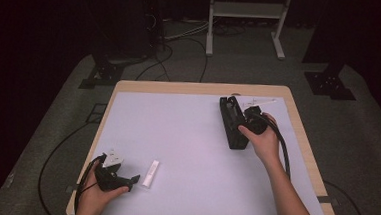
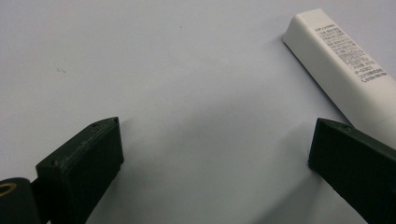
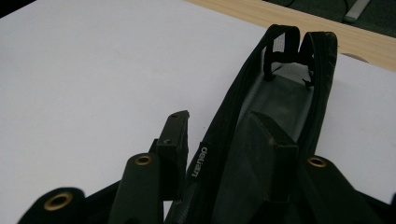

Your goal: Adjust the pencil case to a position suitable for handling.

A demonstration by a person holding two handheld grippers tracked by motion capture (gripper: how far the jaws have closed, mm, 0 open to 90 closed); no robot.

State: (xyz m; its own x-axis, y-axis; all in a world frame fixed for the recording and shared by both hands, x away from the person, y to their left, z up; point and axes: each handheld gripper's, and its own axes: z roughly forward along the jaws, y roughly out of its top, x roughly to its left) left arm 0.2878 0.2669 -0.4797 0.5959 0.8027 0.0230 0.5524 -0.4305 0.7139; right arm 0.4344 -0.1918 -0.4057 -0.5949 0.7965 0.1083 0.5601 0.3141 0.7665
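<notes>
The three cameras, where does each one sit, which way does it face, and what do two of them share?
High view: above the table's near side, facing forward and down; both forearms, left gripper, right gripper.
Left gripper view: on that gripper, facing down at the mat between its open jaws.
Right gripper view: on that gripper, jaws astride one wall of the black pouch.
Shared: the white tube, high and left views.
</notes>
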